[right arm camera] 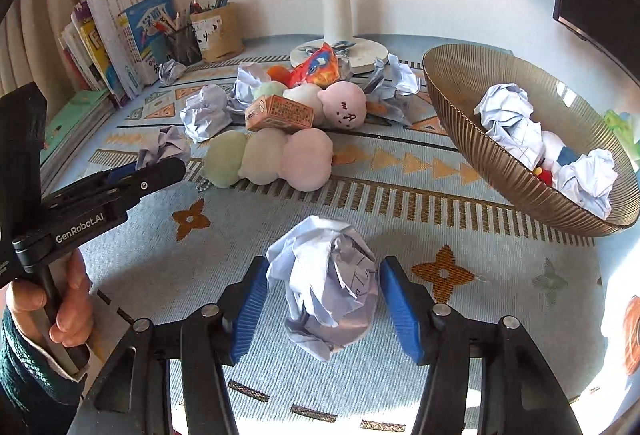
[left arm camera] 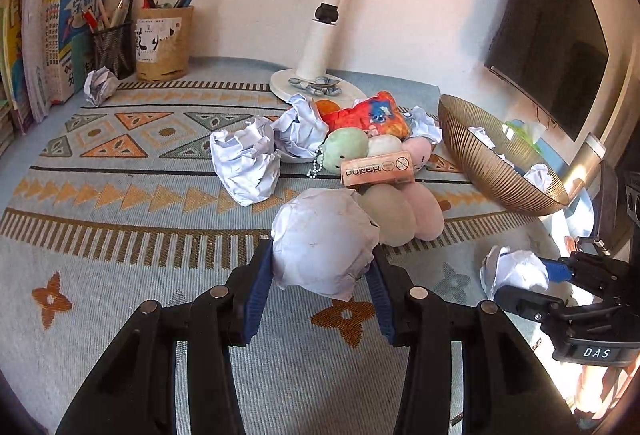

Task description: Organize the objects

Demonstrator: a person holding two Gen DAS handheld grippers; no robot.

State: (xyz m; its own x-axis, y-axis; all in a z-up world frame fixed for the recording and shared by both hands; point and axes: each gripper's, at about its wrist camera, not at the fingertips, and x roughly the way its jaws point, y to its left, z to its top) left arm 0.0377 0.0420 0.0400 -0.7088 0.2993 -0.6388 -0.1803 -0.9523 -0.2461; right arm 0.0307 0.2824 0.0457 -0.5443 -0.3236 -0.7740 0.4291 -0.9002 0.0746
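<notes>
Left gripper [left arm camera: 322, 267]: blue pads closed on a crumpled paper ball [left arm camera: 324, 241], which is held clear of the patterned cloth [left arm camera: 120, 235] covering the table. Right gripper [right arm camera: 324, 299]: jaws apart, a second paper wad [right arm camera: 326, 287] sitting between the pads with a visible gap on each side, so not clamped; it appears to rest on the cloth, though contact underneath cannot be confirmed. In the right wrist view the left gripper shows at the left edge, held by a hand [right arm camera: 60, 299] in a dark sleeve. Ribbed gold bowl [right arm camera: 460, 103] stands at the right of the table, tilted toward the camera, with several paper wads [right arm camera: 508, 115] and a small red-and-blue item inside. Centre of the table: a pile of soft toys, including a green-cream-pink dumpling plush [right arm camera: 268, 159], an orange playing-card box [right arm camera: 280, 113] lying on top of it, a pink round plush [right arm camera: 344, 103] just behind, and more loose paper wads around them. White lamp base [right arm camera: 360, 53] behind the pile. Back left: pen cups [left arm camera: 160, 39] and upright books [left arm camera: 60, 35], one small paper wad [left arm camera: 100, 87] in front of them.
</notes>
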